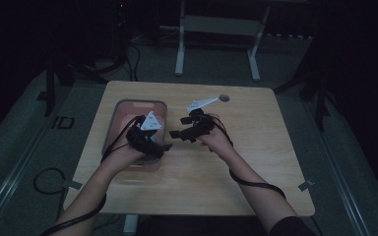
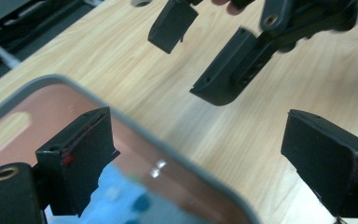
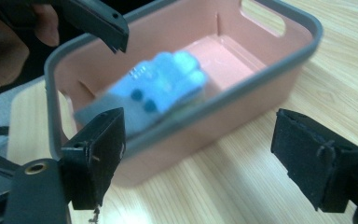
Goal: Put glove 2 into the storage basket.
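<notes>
Over the table in the high view, the left gripper hangs above the pink bin and the right gripper beside it, neither holding anything. From the left gripper view, its jaws stand spread and empty over the bin rim. From the right gripper view, its jaws are likewise spread and empty, and the blue cloth lies folded inside the bin. The putting-in looks done; what seems left is drawing the hands clear.
</notes>
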`<state>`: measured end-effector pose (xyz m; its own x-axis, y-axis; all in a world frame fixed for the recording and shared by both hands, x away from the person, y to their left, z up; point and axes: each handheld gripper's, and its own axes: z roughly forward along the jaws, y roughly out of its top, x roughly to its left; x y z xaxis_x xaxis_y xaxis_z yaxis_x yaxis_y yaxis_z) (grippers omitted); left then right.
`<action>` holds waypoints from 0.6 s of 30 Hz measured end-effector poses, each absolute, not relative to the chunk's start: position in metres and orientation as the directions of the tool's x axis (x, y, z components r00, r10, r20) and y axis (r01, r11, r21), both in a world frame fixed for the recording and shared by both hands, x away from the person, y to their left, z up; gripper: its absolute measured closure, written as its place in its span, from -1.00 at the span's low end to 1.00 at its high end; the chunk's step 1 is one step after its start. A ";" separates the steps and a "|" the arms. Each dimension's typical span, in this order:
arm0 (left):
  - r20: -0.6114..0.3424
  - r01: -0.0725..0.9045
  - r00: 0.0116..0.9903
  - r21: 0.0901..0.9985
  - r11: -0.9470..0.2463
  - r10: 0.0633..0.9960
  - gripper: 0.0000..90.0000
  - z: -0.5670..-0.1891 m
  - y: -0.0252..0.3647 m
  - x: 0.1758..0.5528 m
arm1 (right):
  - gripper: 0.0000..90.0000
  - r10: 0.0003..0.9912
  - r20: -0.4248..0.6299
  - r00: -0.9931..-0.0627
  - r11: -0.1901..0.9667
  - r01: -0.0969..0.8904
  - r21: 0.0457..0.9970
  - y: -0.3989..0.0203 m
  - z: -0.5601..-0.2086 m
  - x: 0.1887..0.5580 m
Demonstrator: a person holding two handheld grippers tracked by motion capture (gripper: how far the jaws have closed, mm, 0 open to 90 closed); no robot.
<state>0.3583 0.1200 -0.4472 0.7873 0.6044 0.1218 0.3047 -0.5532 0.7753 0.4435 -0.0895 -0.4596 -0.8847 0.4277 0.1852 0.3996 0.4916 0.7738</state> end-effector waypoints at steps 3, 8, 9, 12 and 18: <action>0.119 0.303 0.799 0.767 -0.565 0.589 -0.80 -0.451 0.111 0.357 | -0.60 0.436 0.183 -0.881 0.494 0.404 0.769 -0.099 -0.463 0.442; 0.104 0.282 0.827 0.774 -0.567 0.553 -0.81 -0.458 0.089 0.348 | -0.61 0.457 0.169 -0.873 0.499 0.409 0.764 -0.116 -0.471 0.438; 0.097 0.281 0.830 0.779 -0.561 0.550 -0.81 -0.459 0.085 0.346 | -0.61 0.458 0.172 -0.872 0.495 0.411 0.765 -0.120 -0.472 0.436; 0.074 0.277 0.846 0.785 -0.553 0.528 -0.81 -0.466 0.069 0.340 | -0.61 0.457 0.180 -0.871 0.490 0.415 0.767 -0.129 -0.478 0.432; 0.066 0.253 0.874 0.785 -0.565 0.482 -0.81 -0.478 0.045 0.331 | -0.62 0.456 0.172 -0.873 0.497 0.410 0.765 -0.147 -0.490 0.423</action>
<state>0.3310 0.0452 -0.4784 0.8735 0.4823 0.0659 0.2528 -0.5652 0.7853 0.4228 -0.1474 -0.4899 -0.8733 0.4559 0.1718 0.4099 0.4968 0.7650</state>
